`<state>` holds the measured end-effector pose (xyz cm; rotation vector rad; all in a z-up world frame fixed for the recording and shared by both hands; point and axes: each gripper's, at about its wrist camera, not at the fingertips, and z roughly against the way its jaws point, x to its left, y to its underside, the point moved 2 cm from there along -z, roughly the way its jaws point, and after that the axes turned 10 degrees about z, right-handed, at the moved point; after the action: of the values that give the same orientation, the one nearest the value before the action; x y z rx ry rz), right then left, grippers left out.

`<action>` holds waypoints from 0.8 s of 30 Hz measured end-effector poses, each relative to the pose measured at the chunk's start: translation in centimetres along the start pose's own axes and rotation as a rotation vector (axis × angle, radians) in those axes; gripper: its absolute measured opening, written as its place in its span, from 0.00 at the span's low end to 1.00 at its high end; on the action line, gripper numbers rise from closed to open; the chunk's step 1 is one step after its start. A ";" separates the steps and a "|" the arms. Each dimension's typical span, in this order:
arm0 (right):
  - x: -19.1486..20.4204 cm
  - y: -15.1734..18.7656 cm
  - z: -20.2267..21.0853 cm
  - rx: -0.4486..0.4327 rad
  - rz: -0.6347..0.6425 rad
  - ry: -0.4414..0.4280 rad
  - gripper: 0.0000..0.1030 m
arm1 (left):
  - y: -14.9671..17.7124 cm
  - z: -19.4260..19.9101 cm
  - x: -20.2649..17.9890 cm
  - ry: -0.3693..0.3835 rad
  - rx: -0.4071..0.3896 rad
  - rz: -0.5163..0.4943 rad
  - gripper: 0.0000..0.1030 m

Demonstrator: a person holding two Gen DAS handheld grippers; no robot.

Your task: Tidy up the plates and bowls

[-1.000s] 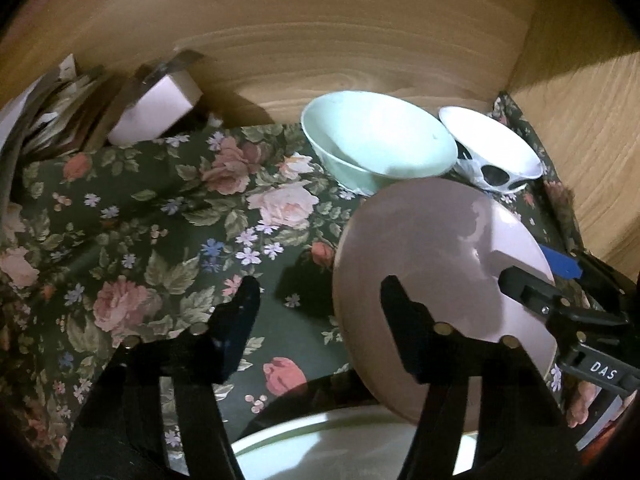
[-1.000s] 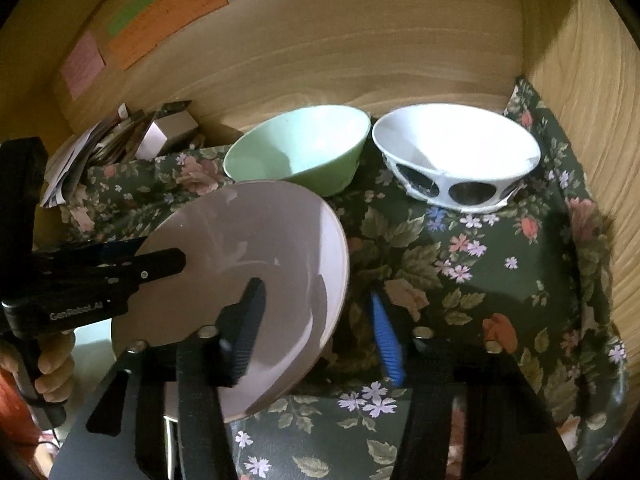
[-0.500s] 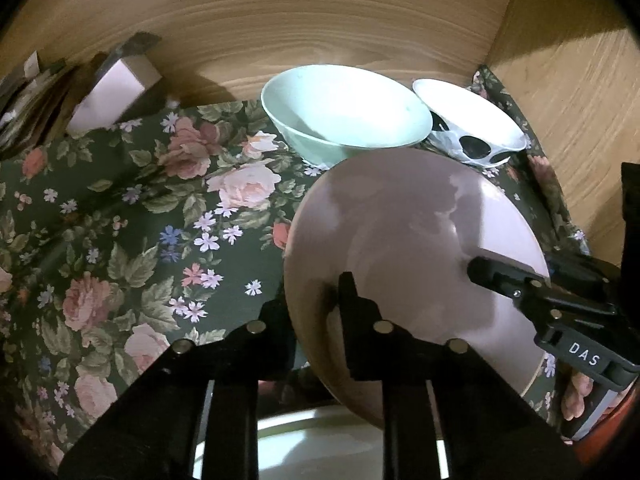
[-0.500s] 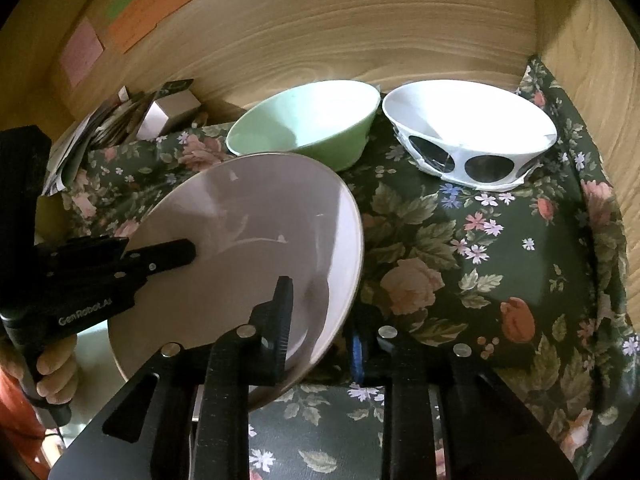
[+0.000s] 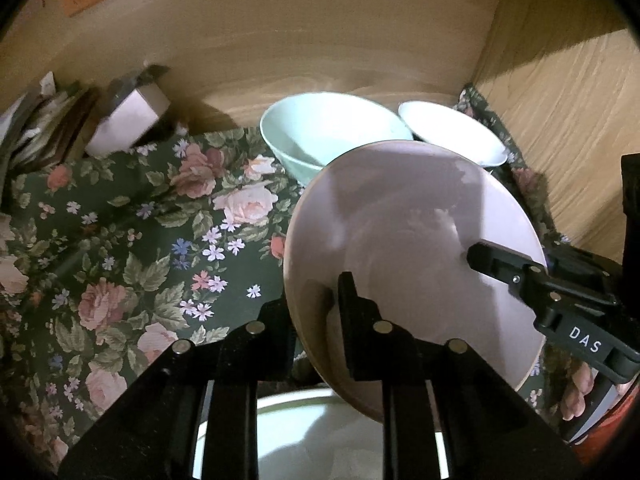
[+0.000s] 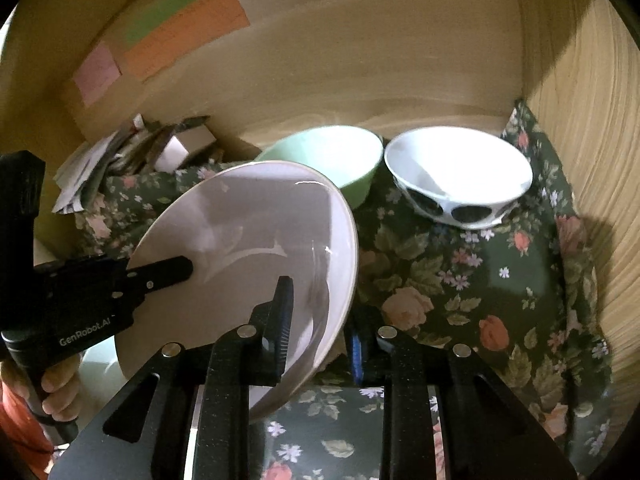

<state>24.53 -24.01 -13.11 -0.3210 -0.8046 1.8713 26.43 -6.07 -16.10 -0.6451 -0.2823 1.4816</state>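
Pink plate (image 5: 412, 248) tilted above the floral cloth (image 5: 132, 248), clamped at opposite rims by left tongs (image 5: 316, 304) and right tongs (image 6: 320, 320); green bowl (image 6: 340, 156) and white bowl (image 6: 460, 168) behind, by the back wall.

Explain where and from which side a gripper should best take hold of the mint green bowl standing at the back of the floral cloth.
Probably the near rim of the mint green bowl, one finger inside and one outside. It stands upright and open, and its steep wall is too wide to span. The wooden back panel and white spotted bowl crowd the other sides.
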 end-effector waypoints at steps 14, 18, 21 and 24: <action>4.7 -1.5 1.5 -0.057 0.086 -0.043 0.21 | 0.4 5.3 2.1 -0.009 -0.111 0.060 0.18; 6.5 -1.6 1.4 -0.065 0.112 -0.069 0.21 | 1.3 6.7 3.1 -0.027 -0.139 0.082 0.18; 8.0 -1.8 1.3 -0.069 0.134 -0.095 0.21 | 2.0 7.8 4.2 -0.048 -0.158 0.102 0.18; 9.3 -1.8 1.1 -0.072 0.151 -0.116 0.21 | 2.9 8.9 5.4 -0.065 -0.172 0.124 0.18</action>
<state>21.13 -15.74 -9.82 -0.3282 -0.9502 2.0202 19.69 1.13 -11.71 -0.7636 -0.4297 1.6111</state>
